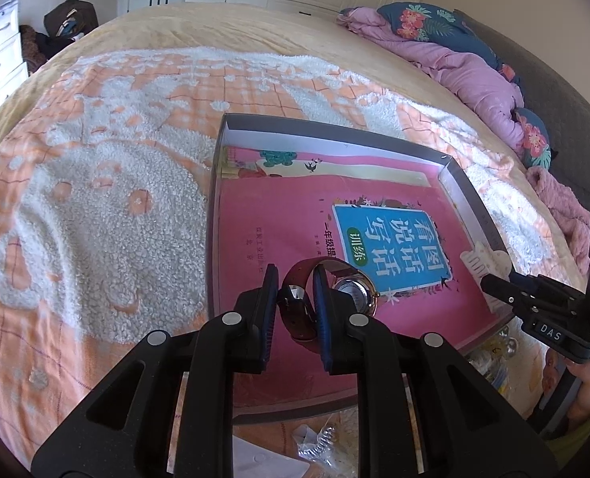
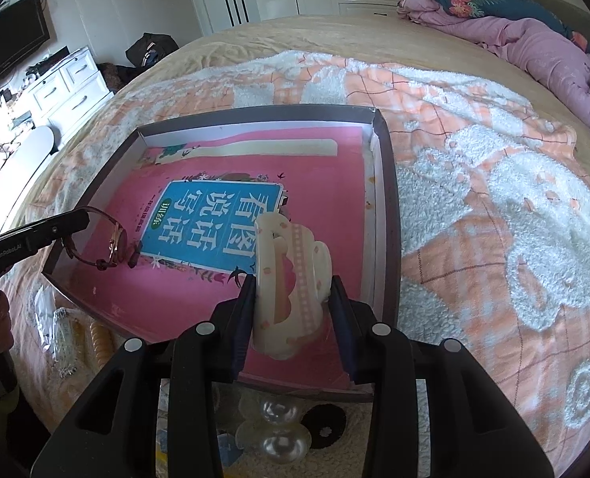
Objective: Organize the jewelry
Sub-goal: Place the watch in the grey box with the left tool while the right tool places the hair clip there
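Observation:
A shallow dark-rimmed box (image 1: pixel 477 195) (image 2: pixel 386 183) lies on the bed with a pink book (image 1: pixel 279 215) (image 2: pixel 199 294) covering its floor. My left gripper (image 1: pixel 293 290) is shut on the dark red strap of a wristwatch (image 1: pixel 346 290) and holds it over the box's near left corner; the watch also shows in the right wrist view (image 2: pixel 103 239). My right gripper (image 2: pixel 293 290) is shut on a cream and pink hair claw clip (image 2: pixel 291 275) above the box's near right side; the clip shows in the left wrist view (image 1: pixel 482 257).
The box sits on an orange and white fleece blanket (image 1: pixel 95 199) (image 2: pixel 494 199). Loose jewelry lies in front of the box: pearl beads (image 2: pixel 279 430), a dark disc (image 2: pixel 324 426), an orange coil (image 2: pixel 101 338), a silver chain (image 1: pixel 314 442). A pink quilt (image 1: pixel 474 75) lies far right.

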Demonstrator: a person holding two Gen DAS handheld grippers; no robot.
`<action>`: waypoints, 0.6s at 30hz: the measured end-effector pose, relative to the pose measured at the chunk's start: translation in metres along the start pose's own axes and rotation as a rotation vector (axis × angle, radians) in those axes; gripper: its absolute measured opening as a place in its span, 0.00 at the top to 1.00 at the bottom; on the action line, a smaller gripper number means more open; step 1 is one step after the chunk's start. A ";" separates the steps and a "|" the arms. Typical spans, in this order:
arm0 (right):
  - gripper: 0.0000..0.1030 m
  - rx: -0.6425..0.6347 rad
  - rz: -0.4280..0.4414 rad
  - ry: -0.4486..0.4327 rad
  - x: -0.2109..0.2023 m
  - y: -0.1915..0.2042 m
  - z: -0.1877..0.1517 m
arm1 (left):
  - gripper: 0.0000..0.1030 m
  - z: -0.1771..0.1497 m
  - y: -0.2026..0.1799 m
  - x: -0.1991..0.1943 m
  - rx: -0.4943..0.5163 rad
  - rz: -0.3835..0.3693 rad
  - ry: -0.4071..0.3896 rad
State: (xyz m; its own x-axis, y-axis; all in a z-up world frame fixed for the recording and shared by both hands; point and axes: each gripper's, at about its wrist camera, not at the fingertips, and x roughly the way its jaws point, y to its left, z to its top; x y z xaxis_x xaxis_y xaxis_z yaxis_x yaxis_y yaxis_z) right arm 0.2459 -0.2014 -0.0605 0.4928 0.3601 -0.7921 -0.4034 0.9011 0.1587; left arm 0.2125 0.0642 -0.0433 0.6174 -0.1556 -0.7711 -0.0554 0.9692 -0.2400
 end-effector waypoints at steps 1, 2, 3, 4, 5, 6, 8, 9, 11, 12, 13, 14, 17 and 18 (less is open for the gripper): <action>0.66 0.003 -0.001 0.002 0.000 0.000 0.000 | 0.90 0.000 0.000 0.000 -0.001 0.001 -0.002; 0.66 0.004 -0.002 0.003 0.000 0.000 0.000 | 0.90 0.000 0.000 -0.001 -0.001 -0.001 -0.003; 0.62 0.008 0.001 0.005 0.000 0.000 -0.001 | 0.90 0.001 0.000 -0.001 0.000 -0.001 -0.003; 0.58 0.014 0.004 0.002 -0.002 -0.001 -0.001 | 0.90 0.001 -0.001 -0.001 0.001 0.000 -0.004; 0.53 0.017 0.005 -0.003 -0.003 -0.001 -0.001 | 0.90 0.001 -0.001 -0.002 0.001 -0.002 -0.004; 0.53 0.016 0.003 -0.010 -0.006 -0.001 -0.001 | 0.90 0.002 -0.001 -0.002 0.001 -0.003 -0.004; 0.53 0.014 0.007 -0.023 -0.012 0.000 -0.002 | 0.89 0.002 -0.001 -0.005 0.004 0.001 -0.007; 0.52 0.017 0.012 -0.028 -0.015 0.000 -0.002 | 0.86 0.002 -0.001 -0.007 0.002 0.004 -0.010; 0.46 0.024 0.026 -0.046 -0.025 -0.001 -0.003 | 0.71 0.002 -0.001 -0.011 -0.001 0.005 -0.017; 0.44 0.027 0.026 -0.055 -0.030 -0.001 -0.004 | 0.65 0.002 -0.001 -0.014 -0.002 0.006 -0.023; 0.42 0.029 0.026 -0.062 -0.034 -0.001 -0.005 | 0.63 0.003 -0.001 -0.017 -0.003 0.005 -0.030; 0.41 0.030 0.029 -0.069 -0.038 -0.001 -0.005 | 0.63 0.003 0.000 -0.020 -0.005 0.005 -0.036; 0.37 0.039 0.036 -0.087 -0.052 -0.002 -0.010 | 0.50 0.002 -0.001 -0.031 -0.011 0.009 -0.059; 0.36 0.041 0.039 -0.095 -0.057 -0.002 -0.011 | 0.44 0.001 -0.001 -0.034 -0.011 0.009 -0.065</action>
State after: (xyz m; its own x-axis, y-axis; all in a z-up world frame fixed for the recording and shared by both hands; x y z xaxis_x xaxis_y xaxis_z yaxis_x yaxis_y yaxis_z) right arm 0.2097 -0.2263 -0.0221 0.5491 0.4142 -0.7259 -0.3923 0.8947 0.2137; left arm 0.1920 0.0684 -0.0159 0.6666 -0.1342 -0.7332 -0.0693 0.9682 -0.2402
